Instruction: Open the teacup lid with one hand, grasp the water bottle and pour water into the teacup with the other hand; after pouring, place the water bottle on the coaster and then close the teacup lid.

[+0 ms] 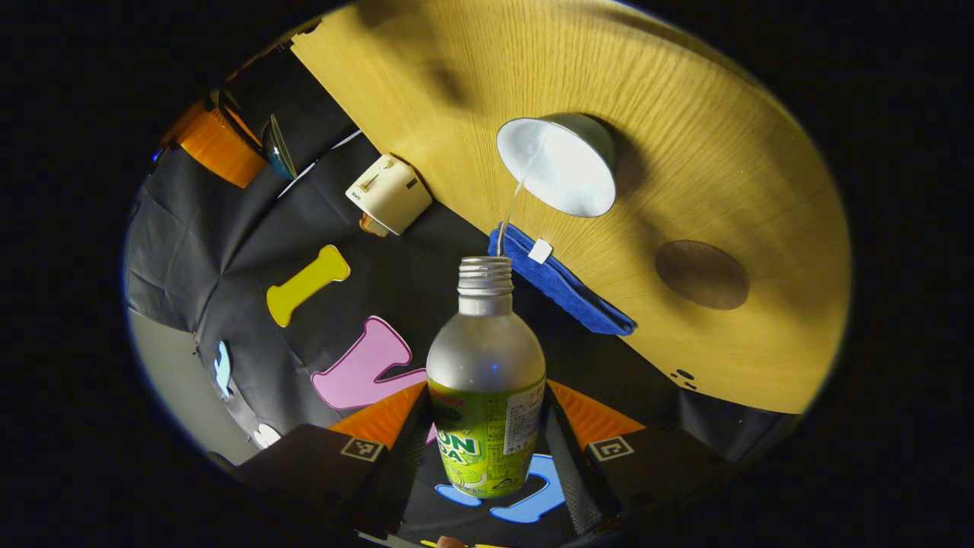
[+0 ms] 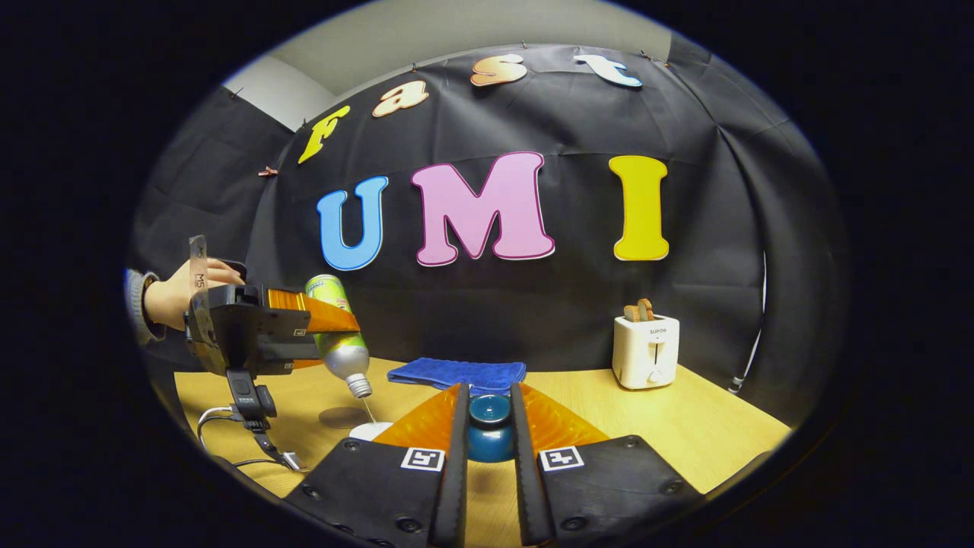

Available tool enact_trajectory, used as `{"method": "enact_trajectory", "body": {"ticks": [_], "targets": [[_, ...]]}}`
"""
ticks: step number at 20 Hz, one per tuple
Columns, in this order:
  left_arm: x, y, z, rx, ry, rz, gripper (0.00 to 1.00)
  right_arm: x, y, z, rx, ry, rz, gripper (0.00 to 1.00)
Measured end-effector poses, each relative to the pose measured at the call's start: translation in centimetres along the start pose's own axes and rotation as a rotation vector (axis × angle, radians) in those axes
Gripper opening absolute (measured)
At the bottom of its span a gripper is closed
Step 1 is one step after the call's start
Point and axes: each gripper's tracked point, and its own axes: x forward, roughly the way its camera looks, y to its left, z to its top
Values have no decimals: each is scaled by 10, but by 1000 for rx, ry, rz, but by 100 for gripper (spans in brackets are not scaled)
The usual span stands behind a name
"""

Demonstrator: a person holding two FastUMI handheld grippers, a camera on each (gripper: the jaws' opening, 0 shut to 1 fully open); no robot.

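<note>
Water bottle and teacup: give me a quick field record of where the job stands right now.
bottle: tilted neck-down over the teacup, held by the left hand-held gripper; bottle
water: thin stream running from the bottle mouth into the teacup
lid: off the cup, held by the right hand-held gripper; lid
coaster: bare, beside the teacup; coaster

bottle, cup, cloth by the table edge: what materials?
Bottle: looks like aluminium, matte silver body and threaded neck with a glossy printed wrap; could be frosted plastic. Cup: glossy white inside, likely glazed ceramic. Cloth: blue, nappy surface, probably microfibre or terry.
</note>
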Motion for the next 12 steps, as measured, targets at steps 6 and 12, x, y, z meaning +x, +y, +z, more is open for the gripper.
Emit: {"method": "enact_trajectory", "body": {"ticks": [6, 12], "targets": [[-5, -1, 3, -53, 7, -41, 82, -1, -5, 3, 1, -7, -10, 31], [-5, -4, 16, -536, 26, -72, 82, 1, -4, -3, 4, 7, -10, 31]]}}
